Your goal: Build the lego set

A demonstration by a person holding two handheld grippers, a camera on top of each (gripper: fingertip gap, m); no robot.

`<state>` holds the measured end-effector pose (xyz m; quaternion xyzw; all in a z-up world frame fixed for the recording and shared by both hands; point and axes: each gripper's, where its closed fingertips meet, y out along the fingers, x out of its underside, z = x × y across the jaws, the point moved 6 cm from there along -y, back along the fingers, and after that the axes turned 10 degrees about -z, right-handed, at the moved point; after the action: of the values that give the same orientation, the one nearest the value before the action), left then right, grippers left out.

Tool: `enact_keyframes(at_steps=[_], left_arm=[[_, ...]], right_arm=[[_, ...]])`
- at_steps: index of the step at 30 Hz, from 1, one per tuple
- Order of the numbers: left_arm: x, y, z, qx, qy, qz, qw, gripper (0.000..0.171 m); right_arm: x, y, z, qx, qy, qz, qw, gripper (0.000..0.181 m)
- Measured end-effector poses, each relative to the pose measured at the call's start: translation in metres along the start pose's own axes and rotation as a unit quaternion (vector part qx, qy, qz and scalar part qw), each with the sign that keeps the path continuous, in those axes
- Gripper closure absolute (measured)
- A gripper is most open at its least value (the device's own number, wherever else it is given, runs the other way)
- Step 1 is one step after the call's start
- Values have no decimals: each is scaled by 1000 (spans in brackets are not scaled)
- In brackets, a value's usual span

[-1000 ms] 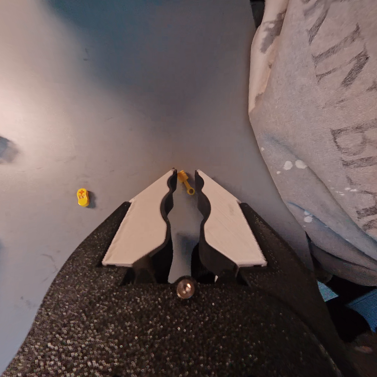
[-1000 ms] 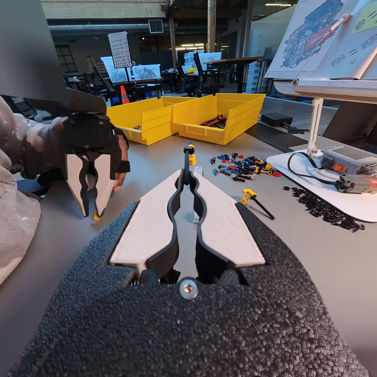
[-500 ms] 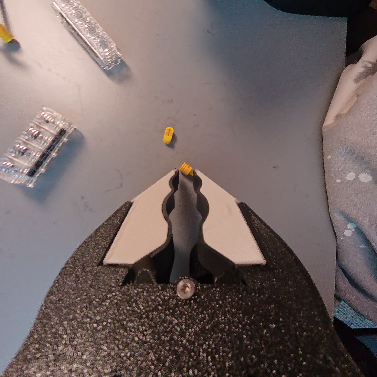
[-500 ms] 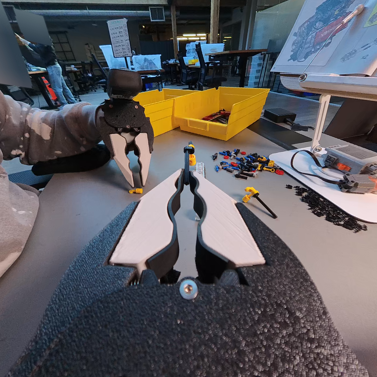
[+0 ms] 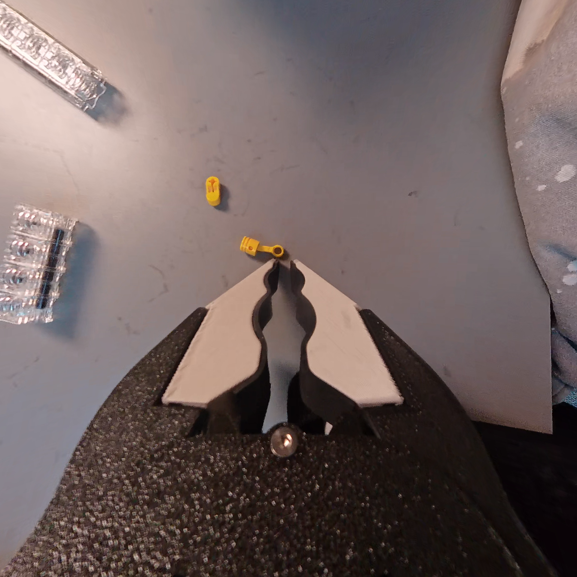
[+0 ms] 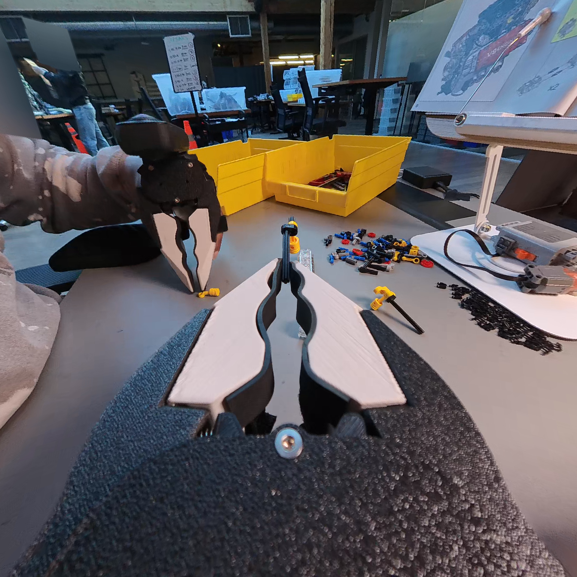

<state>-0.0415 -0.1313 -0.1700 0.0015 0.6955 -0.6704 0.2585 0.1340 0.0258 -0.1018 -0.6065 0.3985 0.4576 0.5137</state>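
Note:
In the left wrist view my left gripper (image 5: 284, 263) points down at the grey table (image 5: 343, 125). Its jaws stand a narrow gap apart and hold nothing. A small yellow piston with its rod (image 5: 260, 248) lies flat just ahead of the fingertips, ring end nearest them. A yellow connector (image 5: 213, 191) lies a little farther on. My right gripper (image 6: 285, 271) is shut on a black axle (image 6: 284, 246) that stands upright with a yellow bush (image 6: 293, 242) near its top. The right wrist view also shows the left gripper (image 6: 196, 288) beside the piston (image 6: 209, 293).
Two clear studded plates (image 5: 34, 268) (image 5: 53, 67) lie to the left. A sleeve (image 5: 546, 187) covers the table's right edge. Two yellow bins (image 6: 337, 175), a pile of small parts (image 6: 374, 249), a yellow-tipped axle (image 6: 393, 304), loose black pins (image 6: 499, 318), a white board with a motor (image 6: 530, 243) and a booklet stand (image 6: 515, 62). Left tips to right tips: about 20 centimeters. My left gripper's tips are some 6 centimeters from the yellow connector (image 5: 213, 191).
The left gripper's jaws have narrowed. The piston, at its fingertips half a second ago, now lies flat on the table just ahead of them. The right gripper has kept still with the axle.

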Motion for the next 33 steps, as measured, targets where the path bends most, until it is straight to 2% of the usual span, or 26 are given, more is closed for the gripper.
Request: enact_keyframes(at_steps=[5, 9, 13, 19, 23, 33], left_arm=[[-16, 7, 3, -6, 17, 31, 999, 164], [-16, -4, -3, -20, 17, 43, 999, 164], [-11, -11, -12, -38, 20, 38, 998, 161], [-20, -5, -4, -48, 97, 31, 994, 160], [-17, -1, -3, -56, 136, -4, 989, 166], [-19, 3, -14, -72, 148, -13, 986, 165]], right_arm=[[0, 0, -1, -1, -2, -1, 1000, 177], [0, 0, -1, -2, -1, 0, 1000, 177], [0, 0, -1, -3, -1, -1, 1000, 177], [0, -1, 1, -2, 4, 4, 1000, 177], [0, -1, 1, -2, 6, 5, 1000, 177], [0, -2, 1, -3, 8, 7, 1000, 177]])
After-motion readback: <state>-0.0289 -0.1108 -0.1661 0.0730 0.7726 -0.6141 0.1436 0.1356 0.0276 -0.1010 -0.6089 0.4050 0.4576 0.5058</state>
